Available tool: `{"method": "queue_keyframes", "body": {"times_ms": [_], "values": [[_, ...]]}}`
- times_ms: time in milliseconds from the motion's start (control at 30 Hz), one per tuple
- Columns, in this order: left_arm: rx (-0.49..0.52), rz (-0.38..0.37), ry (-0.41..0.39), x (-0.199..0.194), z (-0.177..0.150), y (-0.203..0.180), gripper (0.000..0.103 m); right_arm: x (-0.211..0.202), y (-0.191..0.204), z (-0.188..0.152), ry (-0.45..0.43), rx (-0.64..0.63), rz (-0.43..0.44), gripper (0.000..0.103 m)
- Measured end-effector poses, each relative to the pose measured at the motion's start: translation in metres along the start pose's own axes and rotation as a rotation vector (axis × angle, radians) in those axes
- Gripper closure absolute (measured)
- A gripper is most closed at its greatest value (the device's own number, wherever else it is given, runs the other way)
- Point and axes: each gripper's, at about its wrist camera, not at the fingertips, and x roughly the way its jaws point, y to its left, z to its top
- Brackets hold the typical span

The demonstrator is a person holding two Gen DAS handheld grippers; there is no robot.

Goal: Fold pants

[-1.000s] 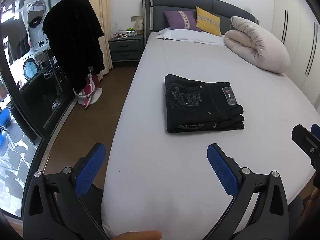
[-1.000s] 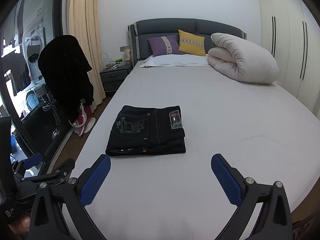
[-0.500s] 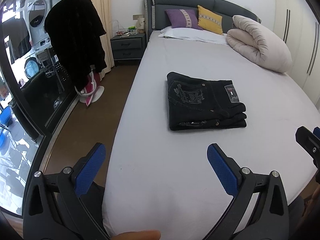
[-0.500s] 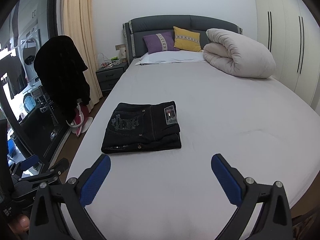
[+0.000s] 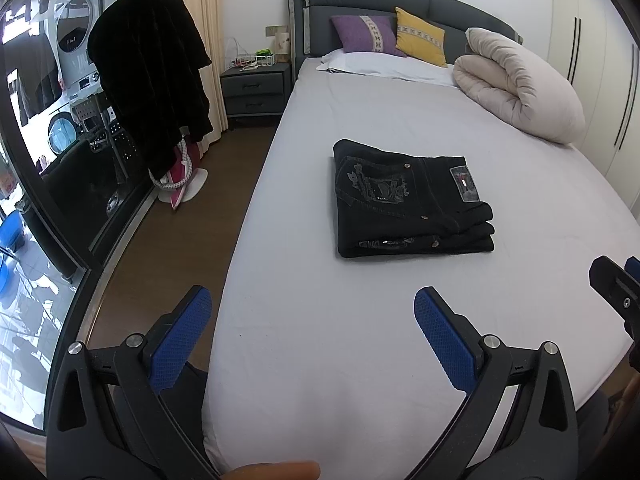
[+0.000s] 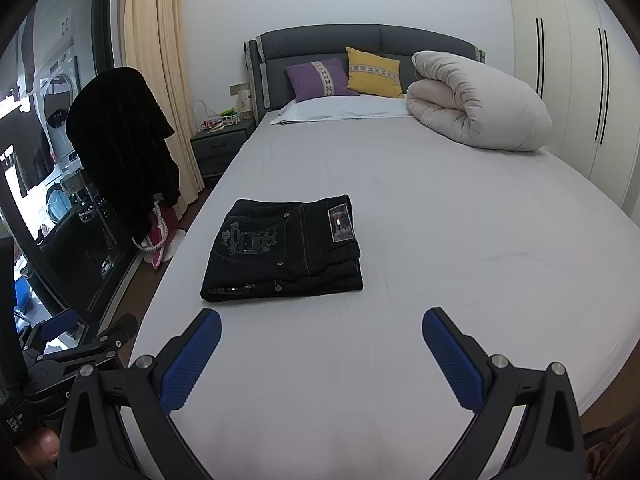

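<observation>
**Folded pants on the bed, both tongs held apart in front of them**

The black pants [image 5: 408, 204] [image 6: 284, 250] lie folded into a compact stack on the grey bed [image 5: 400, 340] [image 6: 460, 280], pocket and label patch facing up. They sit on the bed's left half, near its left edge but not overhanging it. Bare sheet surrounds them on every side, with the widest open stretch to their right and a clear band between them and the foot of the bed. A rolled duvet [image 5: 520, 88] [image 6: 480, 100] lies well apart near the headboard, beside the purple pillow [image 6: 316, 80] and yellow pillow [image 6: 374, 72].

The left tongs [image 5: 312, 322] hover over the foot of the bed, spread wide and gripping nothing, with the pants ahead of them and slightly to the right, well apart. The right tongs [image 6: 320, 344] are likewise spread wide and empty, the pants ahead and to their left, untouched. Brown floor [image 5: 168, 240] runs along the bed's left edge.
</observation>
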Motion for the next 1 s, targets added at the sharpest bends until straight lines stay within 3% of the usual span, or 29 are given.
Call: {"method": "queue_keyframes", "body": {"times_ms": [1000], "values": [[0.002,-0.003,0.005,0.0021,-0.0003,-0.0001,0.0,0.0053,-0.0016,-0.0014,0.012,-0.004,0.0,0.0]]}}
